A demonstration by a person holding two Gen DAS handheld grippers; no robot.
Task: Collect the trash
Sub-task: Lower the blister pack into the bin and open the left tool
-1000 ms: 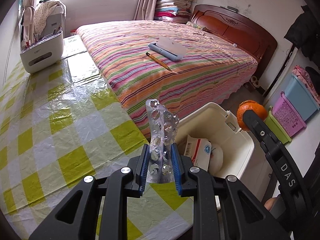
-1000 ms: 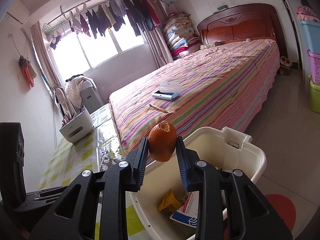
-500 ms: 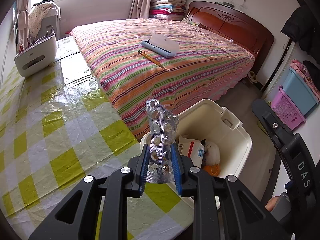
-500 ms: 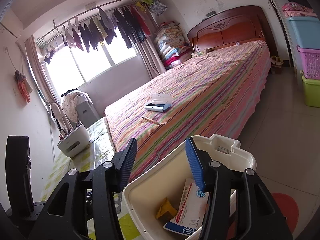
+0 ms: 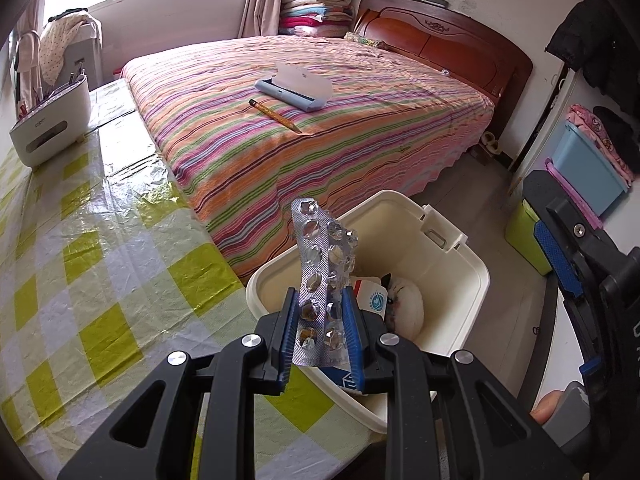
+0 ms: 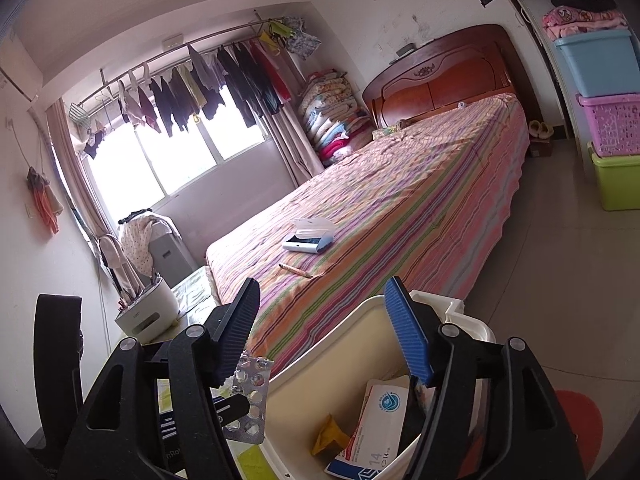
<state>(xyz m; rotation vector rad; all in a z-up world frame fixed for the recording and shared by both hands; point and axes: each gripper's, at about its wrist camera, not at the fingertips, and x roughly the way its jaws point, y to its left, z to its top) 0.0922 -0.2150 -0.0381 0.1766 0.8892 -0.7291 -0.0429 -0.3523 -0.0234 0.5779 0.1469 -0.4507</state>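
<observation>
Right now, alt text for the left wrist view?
The left gripper clamps a used silver blister pack upright over the edge of an open white trash bin that holds a medicine box. Beside it are a table with a yellow-checked cloth and a striped bed.

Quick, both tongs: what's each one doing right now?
Left tongs: shut on the blister pack.
Right tongs: open, empty; jaws just opened.
</observation>
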